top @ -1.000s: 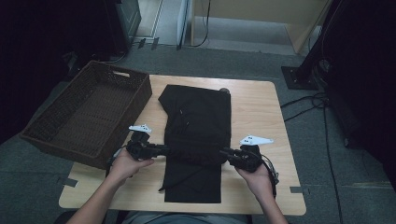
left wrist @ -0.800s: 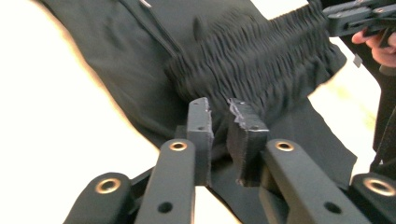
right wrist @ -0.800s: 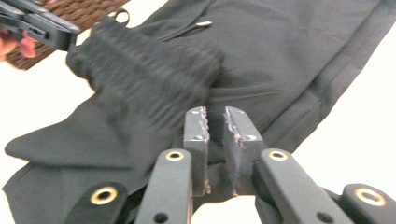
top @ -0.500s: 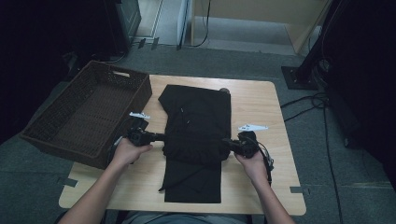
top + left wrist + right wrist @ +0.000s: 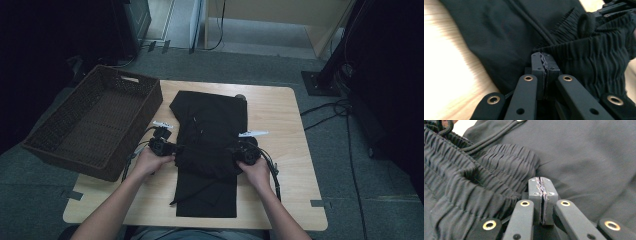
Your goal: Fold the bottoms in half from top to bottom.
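The black trousers [image 5: 210, 145] lie lengthwise on the worktop [image 5: 285, 130], just right of the wicker basket [image 5: 95, 125]. The left hand-held gripper [image 5: 176, 148] has just clamped its jaws on the elastic waistband [image 5: 584, 57] at the trousers' left edge; the right hand-held gripper [image 5: 233, 152] has just pinched the fabric at their right edge.

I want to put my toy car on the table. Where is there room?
Bare wood lies right of the black trousers, out to the light wooden table's right edge, and along the far edge behind them. The near left corner is free too. It is crowded in the middle, and at the left, where the dark woven basket sits.
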### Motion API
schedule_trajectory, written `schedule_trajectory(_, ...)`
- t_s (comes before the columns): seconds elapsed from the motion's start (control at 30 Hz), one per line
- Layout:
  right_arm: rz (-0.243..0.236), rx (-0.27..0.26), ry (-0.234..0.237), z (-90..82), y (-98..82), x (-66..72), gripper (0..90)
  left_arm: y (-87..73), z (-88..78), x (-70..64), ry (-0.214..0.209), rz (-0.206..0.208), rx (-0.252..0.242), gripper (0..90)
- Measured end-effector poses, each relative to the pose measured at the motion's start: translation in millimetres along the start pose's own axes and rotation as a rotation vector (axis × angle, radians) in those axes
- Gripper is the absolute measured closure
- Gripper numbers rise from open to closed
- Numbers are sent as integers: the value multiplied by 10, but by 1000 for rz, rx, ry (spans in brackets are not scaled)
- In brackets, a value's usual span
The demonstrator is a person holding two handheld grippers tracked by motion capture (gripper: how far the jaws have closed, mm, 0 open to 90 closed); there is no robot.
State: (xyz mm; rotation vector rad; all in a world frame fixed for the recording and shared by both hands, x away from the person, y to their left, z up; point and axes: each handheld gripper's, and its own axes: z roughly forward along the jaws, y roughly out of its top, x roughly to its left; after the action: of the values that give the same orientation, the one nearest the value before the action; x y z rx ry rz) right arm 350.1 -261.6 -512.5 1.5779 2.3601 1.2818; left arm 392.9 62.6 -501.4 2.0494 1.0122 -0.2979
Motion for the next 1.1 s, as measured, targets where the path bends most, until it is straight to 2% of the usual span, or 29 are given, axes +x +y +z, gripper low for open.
schedule_trajectory(0.17,-38,-8,14,-176,-71,135,880,-37,-61,-104,-14,35,0,883)
schedule_trajectory(0.23,-48,-11,22,-248,-115,191,874,-112,-95,-182,-30,53,7,876)
schedule_trajectory(0.33,-65,-59,37,-430,-203,288,868,-196,-149,-253,-49,49,-13,867)
schedule_trajectory(0.5,-61,-111,2,-594,-266,326,867,-344,-222,-357,-67,55,-18,865)
schedule_trajectory(0.63,-58,-103,-15,-529,-274,279,861,-450,-258,-390,-70,63,-15,845)
schedule_trajectory(0.87,-77,-63,-12,-311,-283,312,842,-386,-270,-326,-14,68,-59,831)
schedule_trajectory(0.97,-89,-47,-6,-259,-304,343,842,-367,-261,-313,-7,64,-77,830)
schedule_trajectory(1.1,-112,-40,9,-228,-343,410,832,-387,-234,-328,-1,68,-70,830)
